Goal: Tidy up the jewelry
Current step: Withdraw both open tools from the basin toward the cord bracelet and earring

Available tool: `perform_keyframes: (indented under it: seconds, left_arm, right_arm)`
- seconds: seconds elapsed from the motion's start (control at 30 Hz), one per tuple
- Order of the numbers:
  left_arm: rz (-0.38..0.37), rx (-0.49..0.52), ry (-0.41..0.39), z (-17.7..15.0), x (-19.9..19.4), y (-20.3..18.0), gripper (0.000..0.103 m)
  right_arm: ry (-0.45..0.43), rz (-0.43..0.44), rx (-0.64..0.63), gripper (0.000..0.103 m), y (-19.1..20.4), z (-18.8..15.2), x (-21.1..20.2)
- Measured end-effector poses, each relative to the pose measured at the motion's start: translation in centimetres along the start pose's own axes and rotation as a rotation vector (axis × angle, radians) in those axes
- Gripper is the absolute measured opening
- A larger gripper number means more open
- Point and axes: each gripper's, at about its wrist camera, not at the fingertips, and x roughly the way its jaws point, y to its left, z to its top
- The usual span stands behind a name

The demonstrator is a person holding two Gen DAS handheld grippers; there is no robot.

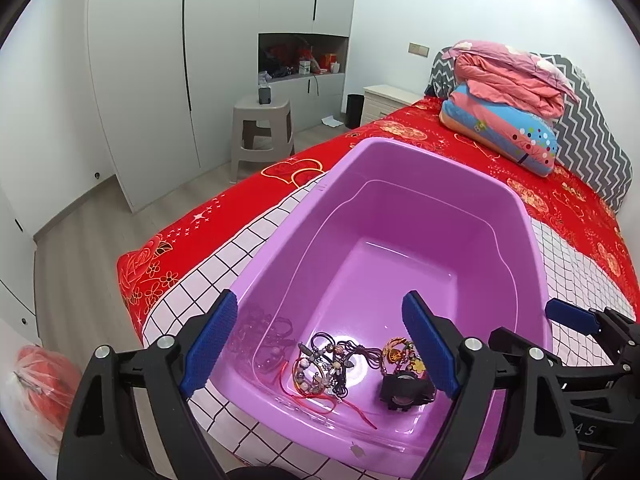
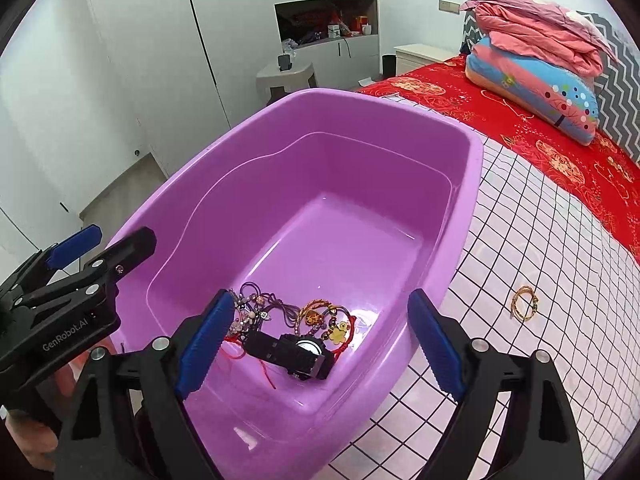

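Two black tools with ribbed blue pads hang over a glossy purple plastic tub on the bed. From the left wrist view, the left tool [image 1: 320, 344] stands spread wide with nothing between its pads, one pad over the tub's [image 1: 400, 160] near left rim and the other above its floor. Below it, in the tub's near end, lies a tangle of beaded bracelets [image 1: 326, 368] with thin red cord, a gold-charm bracelet [image 1: 396, 354] beside it, and a chunky black watch [image 1: 406, 392] just past that. The right tool [image 1: 576, 316] shows at the tub's right edge. From the right wrist view, the right tool [image 2: 324, 340] is likewise spread and holds nothing, one pad over the tub's [image 2: 320, 104] near inner wall, the other outside its right rim above the white grid-patterned cloth [image 2: 540, 240]. The watch [image 2: 296, 356] lies on its side against the bracelets [image 2: 256, 308]. A thin golden bracelet [image 2: 524, 303] lies alone on the cloth, well apart from the tub. The left tool [image 2: 100, 244] hangs at the tub's left rim, jaws parted.
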Motion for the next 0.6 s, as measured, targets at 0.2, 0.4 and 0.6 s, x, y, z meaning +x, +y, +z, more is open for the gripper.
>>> perform_keyframes:
  seconds: [0.2,0.4,0.6]
  left_arm:
    - [0.001,0.014,-0.016,-0.4,-0.8,-0.5,0.093]
    - [0.013,0.02,-0.03,-0.8,-2.0,-1.3,0.096]
    - [-0.007,0.027,-0.036,-1.5,-3.2,-2.7,0.097]
  right_arm:
    - [-0.024,-0.008,0.002,0.084,-0.4,-0.5,-0.6]
    - [-0.05,0.001,0.032,0.084,-1.5,-1.8,-1.9]
    - [-0.08,-0.004,0.073,0.084,-3.2,-3.6,-3.6]
